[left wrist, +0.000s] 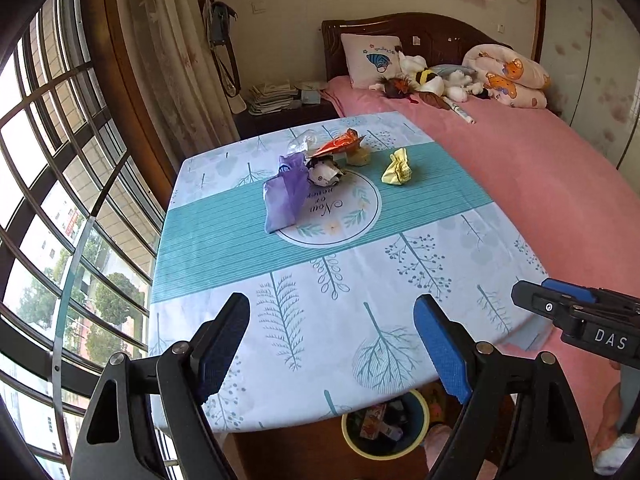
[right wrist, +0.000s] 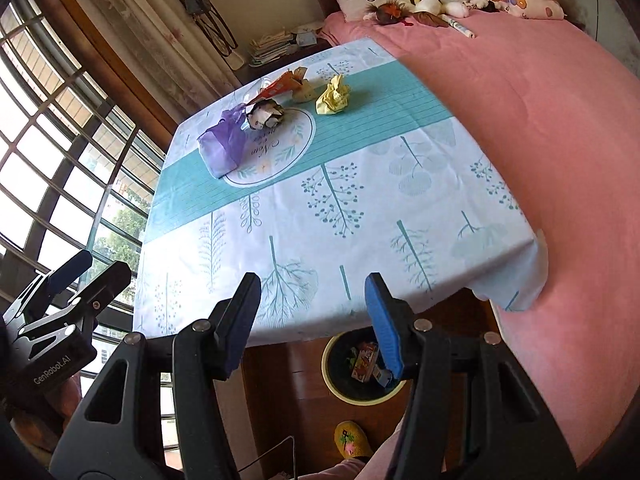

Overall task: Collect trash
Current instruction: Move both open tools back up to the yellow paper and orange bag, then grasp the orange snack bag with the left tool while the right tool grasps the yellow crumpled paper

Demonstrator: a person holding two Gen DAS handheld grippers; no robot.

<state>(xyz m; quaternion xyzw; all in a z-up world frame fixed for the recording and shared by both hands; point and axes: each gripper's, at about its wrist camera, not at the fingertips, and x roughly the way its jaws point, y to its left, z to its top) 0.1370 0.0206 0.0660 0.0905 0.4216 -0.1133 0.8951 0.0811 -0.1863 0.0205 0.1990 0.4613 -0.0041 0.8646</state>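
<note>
Trash lies on the far half of the clothed table (left wrist: 320, 264): a purple plastic bag (left wrist: 285, 194), a crumpled black-and-white wrapper (left wrist: 326, 172), an orange wrapper (left wrist: 340, 143) and a yellow paper ball (left wrist: 397, 167). The right wrist view shows the same purple bag (right wrist: 224, 142), black-and-white wrapper (right wrist: 265, 114), orange wrapper (right wrist: 282, 82) and yellow ball (right wrist: 334, 96). My left gripper (left wrist: 332, 320) hangs open and empty above the table's near edge. My right gripper (right wrist: 312, 300) is open too, nothing between its fingers. Under the near edge stands a yellow-rimmed bin (right wrist: 344, 390) holding some trash.
A bed with a pink cover (left wrist: 540, 184) runs along the table's right side, pillows and plush toys at its head. A barred window (left wrist: 60, 200) fills the left. A nightstand with papers (left wrist: 276, 100) is behind the table. A slippered foot (right wrist: 352, 440) stands by the bin (left wrist: 352, 442).
</note>
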